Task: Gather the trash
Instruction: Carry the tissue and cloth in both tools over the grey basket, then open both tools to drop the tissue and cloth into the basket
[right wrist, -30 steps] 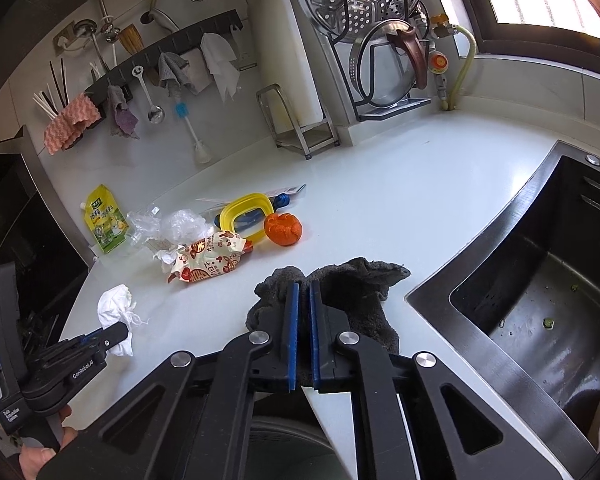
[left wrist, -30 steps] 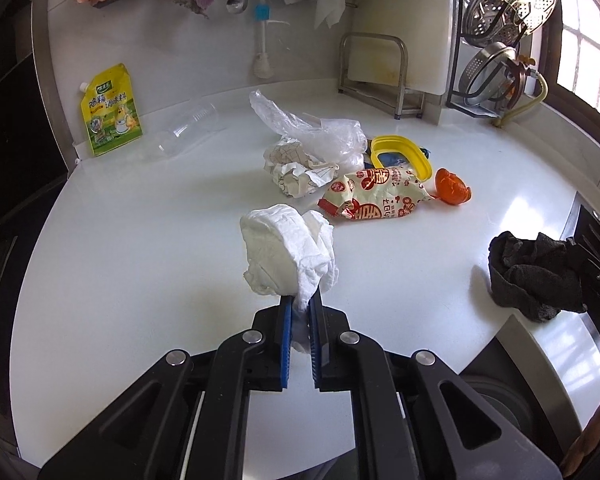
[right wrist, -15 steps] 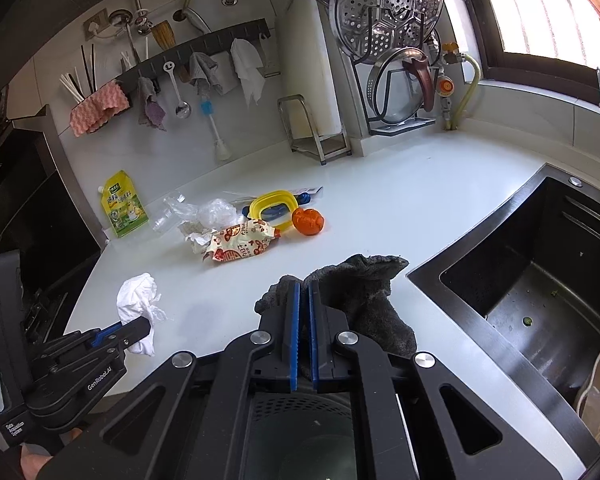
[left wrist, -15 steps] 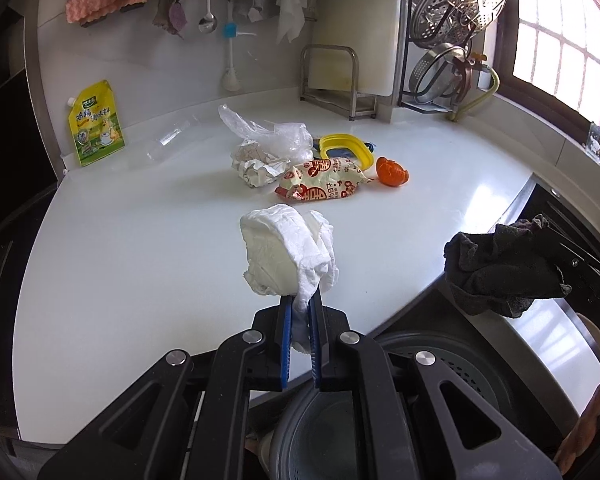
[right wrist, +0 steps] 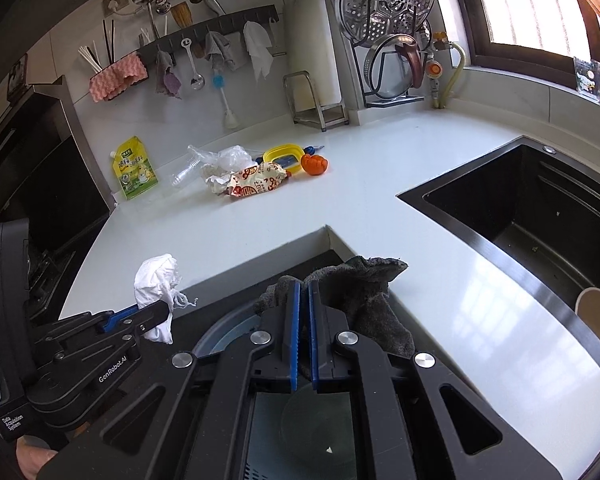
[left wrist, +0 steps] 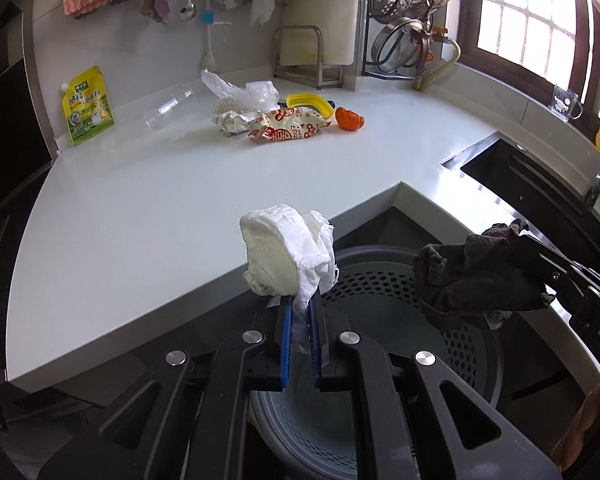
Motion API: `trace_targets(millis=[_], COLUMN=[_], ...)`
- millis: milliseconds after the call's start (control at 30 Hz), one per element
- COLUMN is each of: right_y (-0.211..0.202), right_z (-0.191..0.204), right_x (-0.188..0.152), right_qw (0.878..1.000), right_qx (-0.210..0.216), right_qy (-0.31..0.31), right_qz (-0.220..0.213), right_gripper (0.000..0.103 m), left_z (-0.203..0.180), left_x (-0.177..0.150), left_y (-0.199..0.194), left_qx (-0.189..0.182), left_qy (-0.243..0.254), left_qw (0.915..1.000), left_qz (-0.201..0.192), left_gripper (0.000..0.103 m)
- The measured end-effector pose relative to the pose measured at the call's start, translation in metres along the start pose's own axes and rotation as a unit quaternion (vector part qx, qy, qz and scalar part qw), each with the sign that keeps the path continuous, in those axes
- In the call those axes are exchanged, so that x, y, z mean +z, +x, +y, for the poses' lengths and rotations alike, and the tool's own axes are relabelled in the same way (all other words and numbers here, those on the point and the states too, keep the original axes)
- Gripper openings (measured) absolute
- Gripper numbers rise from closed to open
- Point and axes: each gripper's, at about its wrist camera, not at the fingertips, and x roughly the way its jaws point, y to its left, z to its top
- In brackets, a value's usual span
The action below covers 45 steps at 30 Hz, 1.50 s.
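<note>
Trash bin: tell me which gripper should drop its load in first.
Right, probably. The right gripper holds the dark rag over the bin, while the left gripper and its white tissue sit at the bin's near rim beside the counter edge.

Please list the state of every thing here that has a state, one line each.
left gripper: shut on white tissue wad, above the bin
right gripper: shut on dark rag
grey bin: open, looks empty
clear bottle: lying down
snack wrapper: crumpled, on counter
sink: nearly empty
</note>
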Motion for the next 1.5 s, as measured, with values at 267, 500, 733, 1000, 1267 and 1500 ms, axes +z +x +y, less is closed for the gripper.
trace_targets(millis=[267, 500, 733, 1000, 1267, 1500], right_y=[0.001, 0.006, 0.014, 0.024, 0.028, 0.029], right_z=[-0.005, -0.010, -0.015, -0.015, -0.016, -0.017], right_x=[-0.041, -0.058, -0.064, -0.071, -0.073, -0.072], right_qw=[0.999, 0.999, 0.998, 0.996, 0.995, 0.995], right_qx=[-0.003, 0.001, 0.005, 0.007, 0.009, 0.008], right_qy=[0.007, 0.011, 0.013, 0.009, 0.012, 0.014], right_qz=[0.031, 0.054, 0.068, 0.087, 0.095, 0.097], right_gripper=[0.004, 0.004, 0.004, 0.004, 0.004, 0.006], left_z=[-0.011, -0.016, -0.018, -0.012, -0.010, -0.006], left_x=[-0.031, -0.044, -0.050, -0.055, -0.056, -0.055], left_y=[0.001, 0.015, 0.030, 0.046, 0.050, 0.048], left_qx=[-0.006, -0.010, -0.011, -0.017, -0.018, -0.012], left_qy=[0.016, 0.015, 0.018, 0.006, 0.002, -0.005], left_qw=[0.9996, 0.9986, 0.9977, 0.9959, 0.9953, 0.9957], left_qz=[0.024, 0.049, 0.065, 0.089, 0.095, 0.091], left_gripper=[0.008, 0.008, 0.009, 0.009, 0.014, 0.037])
